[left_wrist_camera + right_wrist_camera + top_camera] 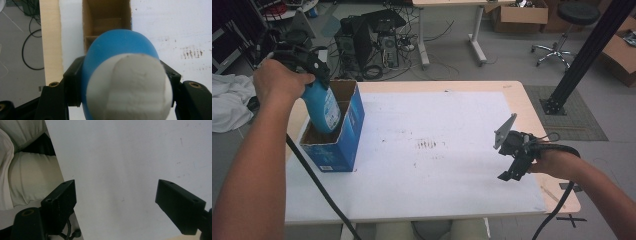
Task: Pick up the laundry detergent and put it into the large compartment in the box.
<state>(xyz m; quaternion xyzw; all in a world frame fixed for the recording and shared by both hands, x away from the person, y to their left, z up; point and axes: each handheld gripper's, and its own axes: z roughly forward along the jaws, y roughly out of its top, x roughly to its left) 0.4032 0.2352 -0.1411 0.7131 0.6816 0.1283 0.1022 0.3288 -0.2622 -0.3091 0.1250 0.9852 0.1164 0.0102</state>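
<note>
Left gripper view: the left gripper (122,82) is clamped on the bottle (120,55), its white cap hiding the box (87,25) floor. High view shows the bottle's base inside the box. Right gripper (116,195) jaws stand apart over the table (125,150).

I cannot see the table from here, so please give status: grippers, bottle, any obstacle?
Left gripper shut on blue bottle, bottle partly down in blue carton. Right gripper open, nothing between jaws, over white mat. Nothing blocks the carton opening.
</note>
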